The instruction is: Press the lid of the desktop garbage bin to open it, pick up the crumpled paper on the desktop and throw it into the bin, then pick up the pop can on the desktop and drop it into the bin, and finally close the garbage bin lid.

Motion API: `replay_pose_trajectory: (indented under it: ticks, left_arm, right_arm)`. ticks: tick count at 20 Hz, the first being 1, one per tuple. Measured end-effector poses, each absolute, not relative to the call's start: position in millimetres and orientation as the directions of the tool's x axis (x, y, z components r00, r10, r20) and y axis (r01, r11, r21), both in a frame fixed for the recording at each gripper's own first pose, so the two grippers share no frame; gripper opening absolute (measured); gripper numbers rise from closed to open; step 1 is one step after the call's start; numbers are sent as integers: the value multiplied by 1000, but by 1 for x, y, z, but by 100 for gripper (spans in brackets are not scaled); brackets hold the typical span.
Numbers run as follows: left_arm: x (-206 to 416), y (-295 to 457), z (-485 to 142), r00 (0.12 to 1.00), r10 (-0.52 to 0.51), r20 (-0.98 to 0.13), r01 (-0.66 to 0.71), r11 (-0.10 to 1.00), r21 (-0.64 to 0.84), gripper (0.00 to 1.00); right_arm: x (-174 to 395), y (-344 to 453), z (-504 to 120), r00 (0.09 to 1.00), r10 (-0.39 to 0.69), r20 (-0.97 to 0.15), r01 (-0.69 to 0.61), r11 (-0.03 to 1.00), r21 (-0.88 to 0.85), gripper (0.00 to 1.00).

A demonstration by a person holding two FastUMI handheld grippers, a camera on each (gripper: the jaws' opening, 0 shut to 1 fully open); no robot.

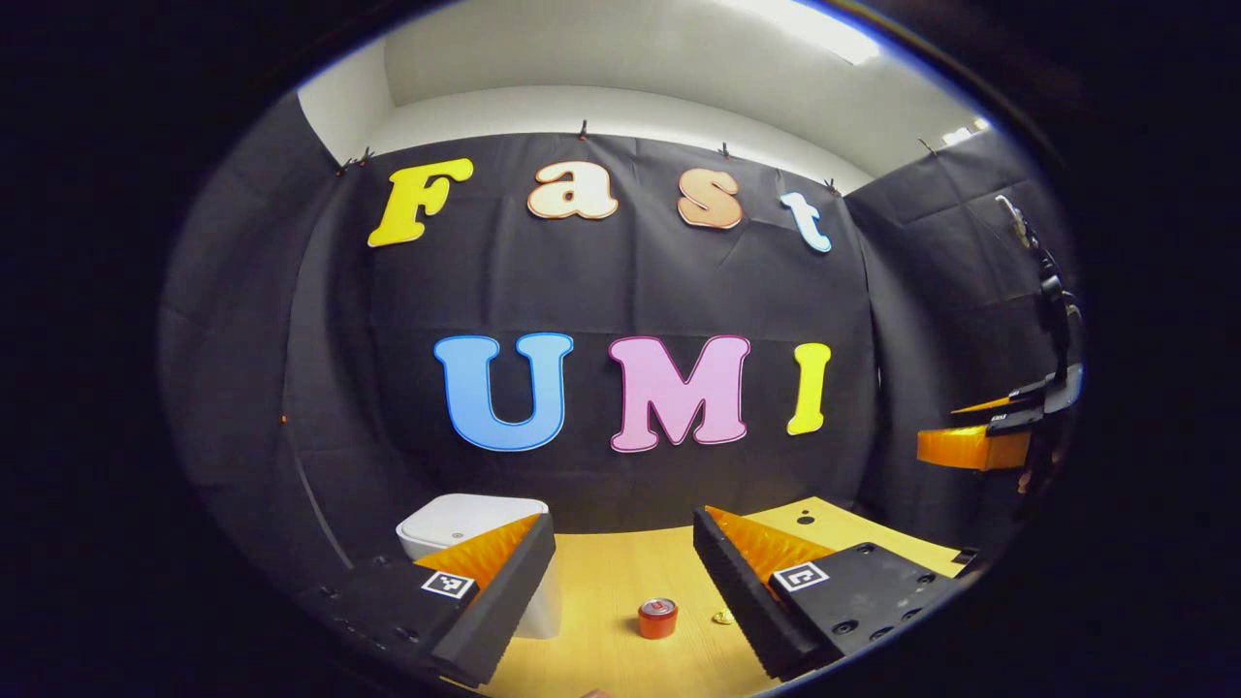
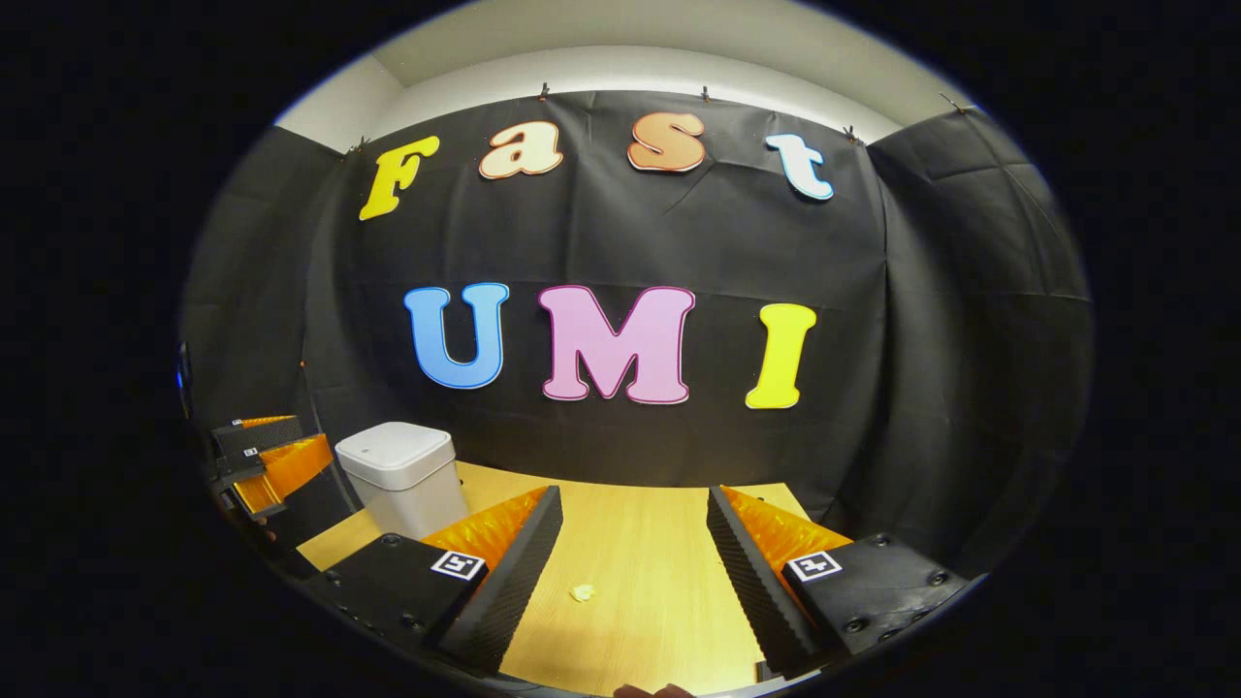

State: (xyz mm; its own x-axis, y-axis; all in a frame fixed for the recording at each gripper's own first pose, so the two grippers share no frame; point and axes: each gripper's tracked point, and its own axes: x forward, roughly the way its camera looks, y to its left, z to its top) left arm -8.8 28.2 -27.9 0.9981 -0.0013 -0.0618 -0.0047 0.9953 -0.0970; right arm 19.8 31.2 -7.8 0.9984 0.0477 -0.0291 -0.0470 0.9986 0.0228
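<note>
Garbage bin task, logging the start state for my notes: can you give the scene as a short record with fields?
bin: white garbage bin, lid shut, at the table's back left
can: red pop can upright on the wooden table
paper: crumpled paper lying on the table
left gripper: open, holding nothing
right gripper: open, holding nothing

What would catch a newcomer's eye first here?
The white bin, lid shut, stands at the table's back left. A red can stands upright on the wood, a small paper ball just right of it. Both grippers, left and right, hang open above the table.
</note>
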Motion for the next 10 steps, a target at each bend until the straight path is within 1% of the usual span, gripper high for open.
replay_pose_trajectory:
  ticks: [3,10]
  left_arm:
    - [-12,43,-36,997,25,-74,-31,997,-77,95]
    - [-4,58,-36,997,38,-67,-43,996,-77,95]
  right_arm:
    - [25,37,-6,999,49,-20,-48,999,24,96]
    - [38,47,-21,995,60,-75,-59,998,12,96]
